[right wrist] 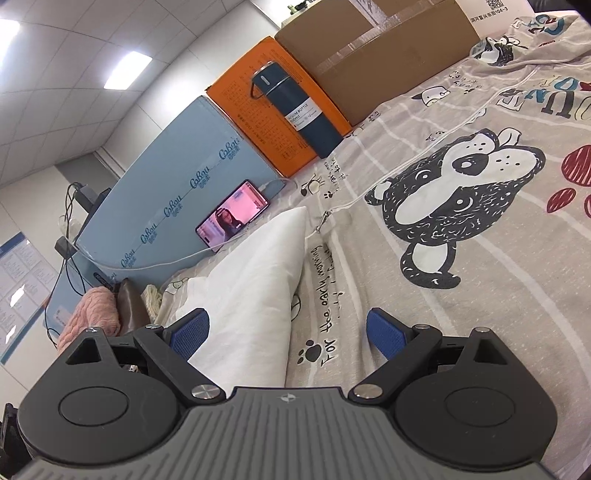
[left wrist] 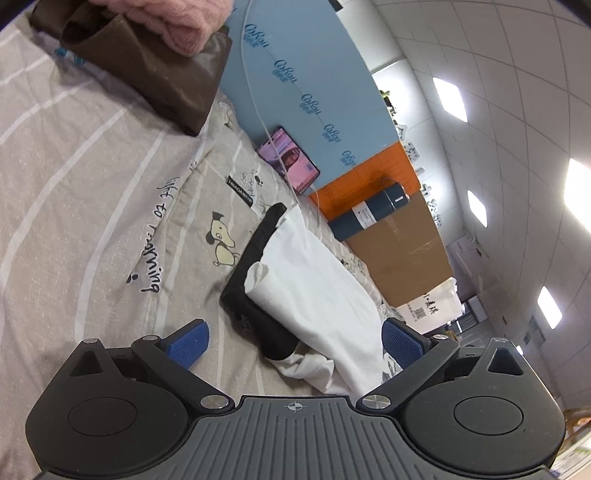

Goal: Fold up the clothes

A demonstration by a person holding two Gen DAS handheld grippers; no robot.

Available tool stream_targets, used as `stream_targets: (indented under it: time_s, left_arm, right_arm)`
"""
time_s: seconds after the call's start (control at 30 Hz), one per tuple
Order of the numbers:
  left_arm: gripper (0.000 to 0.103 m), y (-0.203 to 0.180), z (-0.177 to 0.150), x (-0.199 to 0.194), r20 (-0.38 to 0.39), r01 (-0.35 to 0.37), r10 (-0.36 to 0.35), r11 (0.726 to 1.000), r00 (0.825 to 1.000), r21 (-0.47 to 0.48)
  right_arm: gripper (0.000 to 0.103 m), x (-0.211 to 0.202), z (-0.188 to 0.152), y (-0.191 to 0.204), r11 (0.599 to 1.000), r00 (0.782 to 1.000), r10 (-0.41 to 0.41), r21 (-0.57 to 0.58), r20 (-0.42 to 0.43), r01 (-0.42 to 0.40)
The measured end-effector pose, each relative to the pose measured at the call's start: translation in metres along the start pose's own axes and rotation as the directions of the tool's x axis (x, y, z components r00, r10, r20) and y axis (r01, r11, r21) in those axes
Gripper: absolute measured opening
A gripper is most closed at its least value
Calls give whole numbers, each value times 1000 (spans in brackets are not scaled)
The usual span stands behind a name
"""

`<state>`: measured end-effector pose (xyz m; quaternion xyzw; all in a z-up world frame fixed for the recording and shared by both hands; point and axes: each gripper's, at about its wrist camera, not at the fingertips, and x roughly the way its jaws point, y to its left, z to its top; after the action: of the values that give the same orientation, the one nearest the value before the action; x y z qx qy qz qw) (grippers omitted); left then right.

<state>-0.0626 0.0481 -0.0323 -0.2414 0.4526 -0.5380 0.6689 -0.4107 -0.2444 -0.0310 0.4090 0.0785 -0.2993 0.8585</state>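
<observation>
A folded white garment [left wrist: 314,291] lies on the grey cartoon-print bedsheet [left wrist: 92,177], resting partly on a black garment [left wrist: 255,266]. My left gripper [left wrist: 293,343] is open, its blue pads on either side of the near end of the white and black pile, empty. In the right wrist view the white garment [right wrist: 255,280] runs away from me at left. My right gripper [right wrist: 288,332] is open and empty, its left pad [right wrist: 190,330] beside the white cloth's near end.
A brown folded garment [left wrist: 155,66] with a pink knit one [left wrist: 177,22] on top lies at the far left. A phone [left wrist: 290,158] on a cable, a dark blue bottle [right wrist: 299,110], an orange box [right wrist: 266,107], a cardboard box [right wrist: 380,48] and a blue board [right wrist: 166,199] line the bed's edge.
</observation>
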Motion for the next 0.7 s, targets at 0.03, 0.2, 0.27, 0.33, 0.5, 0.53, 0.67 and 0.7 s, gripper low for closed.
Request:
stream_targets:
  time_s: [0.03,0.2,0.27,0.33,0.5,0.53,0.67,0.7]
  left_arm:
    - [101,0,0,1,-3,-2,2,1000,1000,-6]
    - [103,-5,1,8,-20,-25,25,1000,999,0]
    - [103,-11,1,11,-27,-18,19,1000,999,19]
    - [103,-18,0,16,-47,-13,15,999,999,44]
    - [103,-25,1,39,-89,-45,50,997,995,58]
    - [103,-26,1,43,-94,-52,57,997,994,58]
    - [103,-28,3,62,-113,-80,86,995,990,57]
    - [103,-29,3,66,-118,-87,93,995,989,57]
  right_arm:
    - [92,1,0,0,1000,1000,-1,-1,-2,1]
    - [92,5,2,0,1000,1000,7,-3,-7,-7]
    - [92,7,4,1,1000,1000,11,-6,-8,-11]
    - [92,11,8,1,1000,1000,12,-7,-9,-12]
    - [92,30,21,3,1000,999,20,-23,-25,-20]
    - [92,35,25,3,999,999,22,-26,-32,-23]
    - [92,57,40,3,998,998,31,-47,-60,-33]
    - [92,63,45,3,998,997,35,-49,-68,-38]
